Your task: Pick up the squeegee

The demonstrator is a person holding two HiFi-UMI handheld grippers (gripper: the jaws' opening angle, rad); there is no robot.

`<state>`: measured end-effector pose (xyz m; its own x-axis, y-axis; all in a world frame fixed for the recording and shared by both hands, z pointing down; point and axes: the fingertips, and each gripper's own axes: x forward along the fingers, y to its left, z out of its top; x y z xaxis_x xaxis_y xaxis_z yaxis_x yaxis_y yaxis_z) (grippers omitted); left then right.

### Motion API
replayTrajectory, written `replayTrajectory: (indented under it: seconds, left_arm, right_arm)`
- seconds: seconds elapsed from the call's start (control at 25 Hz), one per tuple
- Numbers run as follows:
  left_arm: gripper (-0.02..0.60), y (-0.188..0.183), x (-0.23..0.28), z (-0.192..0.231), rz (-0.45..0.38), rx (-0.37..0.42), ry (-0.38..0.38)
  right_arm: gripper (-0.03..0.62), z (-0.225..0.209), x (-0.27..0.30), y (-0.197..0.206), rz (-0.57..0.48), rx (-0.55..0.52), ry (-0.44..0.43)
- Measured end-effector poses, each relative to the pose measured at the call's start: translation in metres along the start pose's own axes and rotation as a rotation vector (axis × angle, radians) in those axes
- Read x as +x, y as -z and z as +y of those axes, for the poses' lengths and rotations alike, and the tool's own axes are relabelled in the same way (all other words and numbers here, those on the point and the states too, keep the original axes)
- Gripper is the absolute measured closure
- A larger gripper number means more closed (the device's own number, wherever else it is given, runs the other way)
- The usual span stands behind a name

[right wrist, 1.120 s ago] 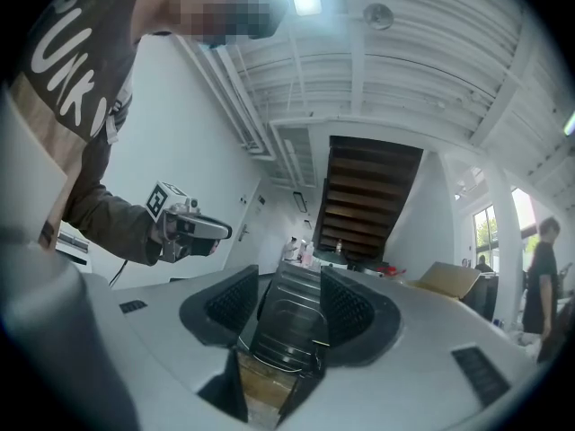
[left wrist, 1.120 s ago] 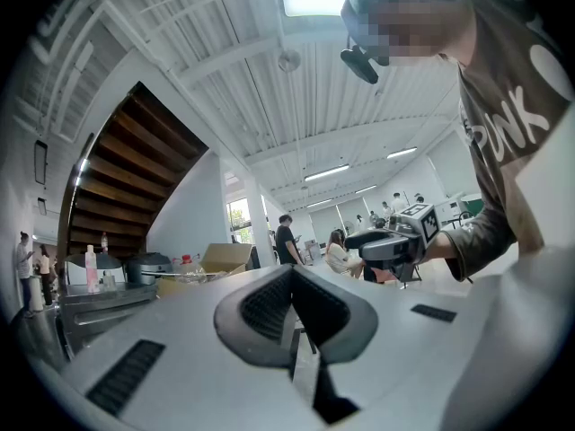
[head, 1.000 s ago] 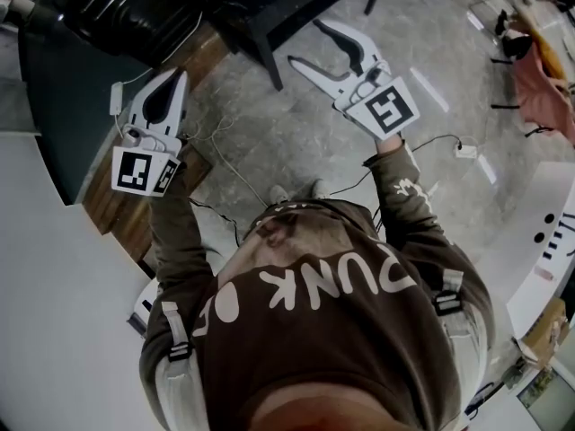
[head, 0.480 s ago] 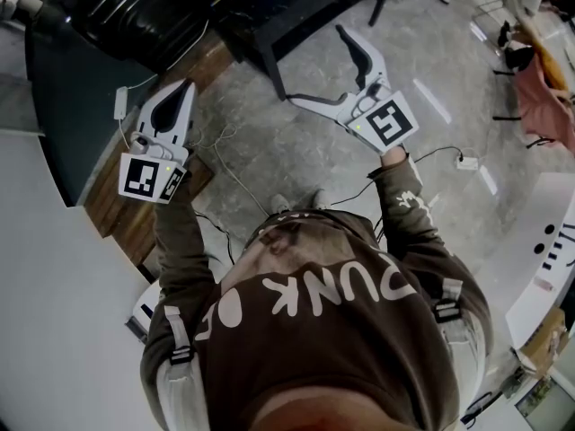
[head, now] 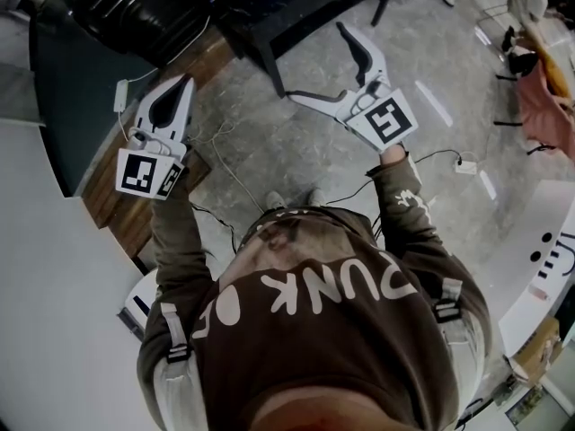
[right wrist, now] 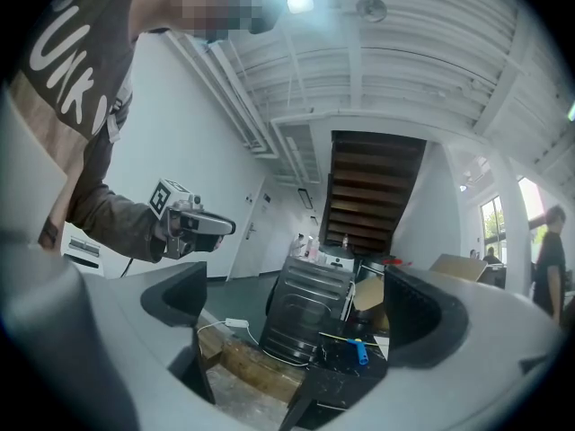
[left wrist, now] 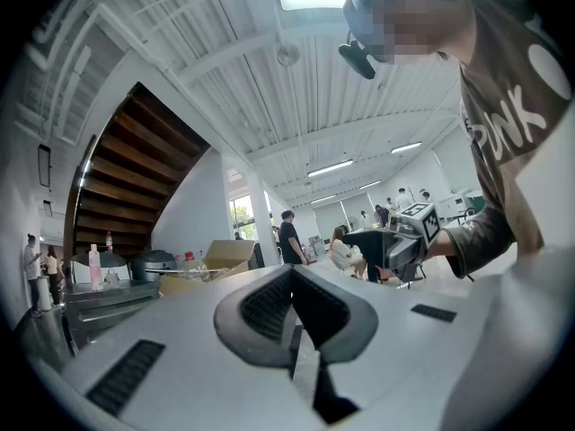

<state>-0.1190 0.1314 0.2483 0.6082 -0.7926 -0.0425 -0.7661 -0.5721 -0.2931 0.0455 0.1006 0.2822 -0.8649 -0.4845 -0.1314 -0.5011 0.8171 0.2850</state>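
Two grippers. Left gripper [head: 184,83]: jaws together, empty. Right gripper [head: 316,61]: jaws have just been opening, now wide, nothing between. One blue-handled squeegee [right wrist: 360,352] lies on dark worktop [right wrist: 328,384], well apart from both. One open cardboard box [left wrist: 225,254], contents unseen.

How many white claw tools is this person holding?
2. The left gripper, jaws together, at the head view's left; the right gripper at its right, jaws just opened wide, nothing between them.
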Motion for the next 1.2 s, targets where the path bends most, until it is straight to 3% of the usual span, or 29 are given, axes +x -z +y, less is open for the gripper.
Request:
replayTrajectory:
  seconds: [0.6,0.88,1.2]
  left_arm:
    - [0.58,0.003,0.014,-0.029,0.028,0.005,-0.038]
    - [0.58,0.018,0.043,-0.002,0.011,-0.004,-0.014]
    - [0.58,0.053,0.088,0.058,0.004,-0.03,0.006]
  right_arm:
    - [0.0,-0.018,-0.023,0.013,-0.007,0.015,-0.023]
    - [0.0,-0.044,-0.004,0.031,0.012,0.014,0.008]
    - [0.0,-0.086,0.048,0.063,0.051,0.018,0.031]
